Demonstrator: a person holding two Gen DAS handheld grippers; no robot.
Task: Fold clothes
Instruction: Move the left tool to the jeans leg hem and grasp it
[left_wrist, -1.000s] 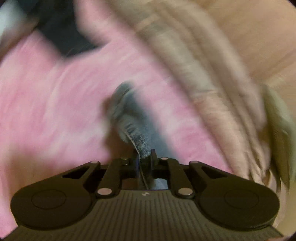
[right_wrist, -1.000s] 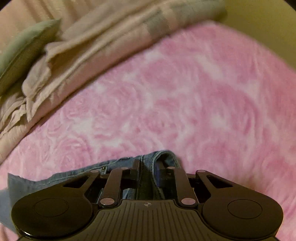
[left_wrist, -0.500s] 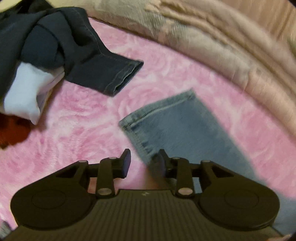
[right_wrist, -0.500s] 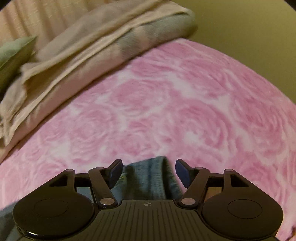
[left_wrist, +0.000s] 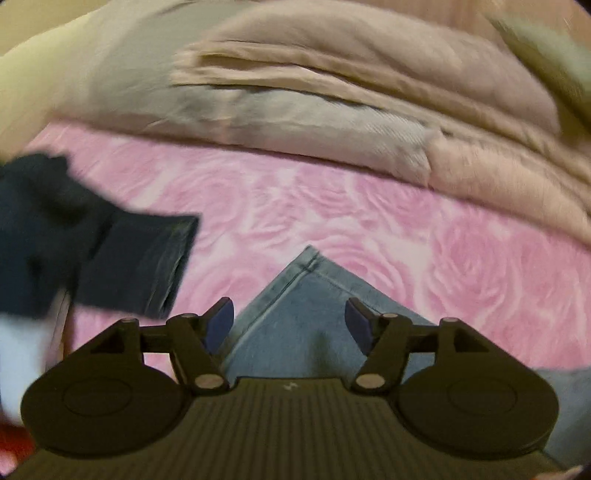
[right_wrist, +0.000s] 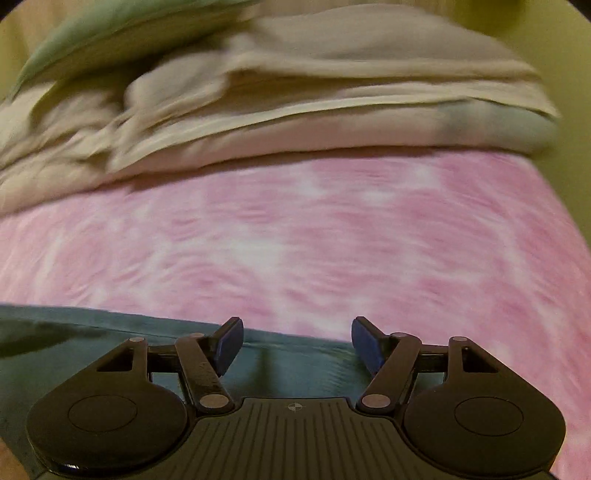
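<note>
Light blue jeans (left_wrist: 303, 317) lie flat on the pink rose-patterned bedspread (left_wrist: 369, 221); a hemmed leg corner points away from my left gripper (left_wrist: 289, 321). Its jaws are opening, and the pads stand apart above the denim without pressing it. In the right wrist view the jeans (right_wrist: 92, 350) stretch across the lower left, their edge passing under my right gripper (right_wrist: 297, 339). That gripper is open, its blue pads wide apart over the cloth.
A dark navy garment (left_wrist: 74, 258) with a white piece (left_wrist: 22, 354) under it lies at the left. A folded beige quilt (left_wrist: 332, 92) runs along the far side of the bed, with a green pillow (right_wrist: 110, 33) behind it.
Both grippers let go of the jeans and opened wide. The jeans now lie flat on the bedspread, and both hands have swung sideways and rolled.
</note>
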